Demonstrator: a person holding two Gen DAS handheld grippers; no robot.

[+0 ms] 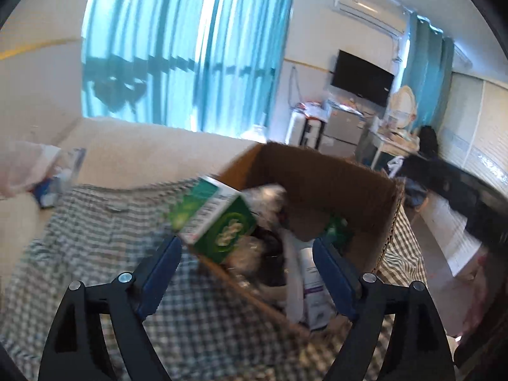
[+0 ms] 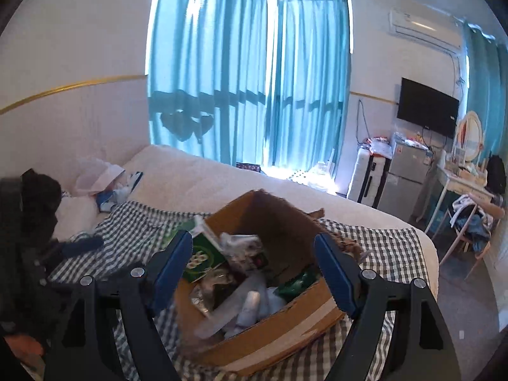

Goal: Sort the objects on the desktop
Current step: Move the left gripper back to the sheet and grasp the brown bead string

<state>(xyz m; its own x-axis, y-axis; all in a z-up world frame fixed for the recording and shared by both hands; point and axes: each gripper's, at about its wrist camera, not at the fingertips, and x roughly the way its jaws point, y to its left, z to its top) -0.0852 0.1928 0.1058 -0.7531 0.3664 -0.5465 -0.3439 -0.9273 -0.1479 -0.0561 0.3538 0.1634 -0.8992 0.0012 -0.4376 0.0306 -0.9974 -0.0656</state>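
An open cardboard box (image 1: 333,190) (image 2: 285,320) stands on a checked cloth (image 1: 104,231) (image 2: 381,238). It holds several items, among them a white bottle (image 2: 250,304) and a green packet (image 2: 298,282). A green carton (image 1: 219,219) (image 2: 203,254) is tilted at the box's left rim, blurred, with no finger on it. My left gripper (image 1: 246,247) is open just behind the carton, its blue pads apart and bare. Above the box's near side my right gripper (image 2: 254,238) is also open with nothing held.
The cloth lies on a white bed (image 2: 206,177). A pale bag with small blue items (image 2: 104,181) (image 1: 41,174) sits at the bed's far left. A dark blurred shape (image 2: 28,238) fills the right wrist view's left edge. A fridge (image 2: 403,177), a TV (image 2: 428,111) and a chair stand beyond the bed.
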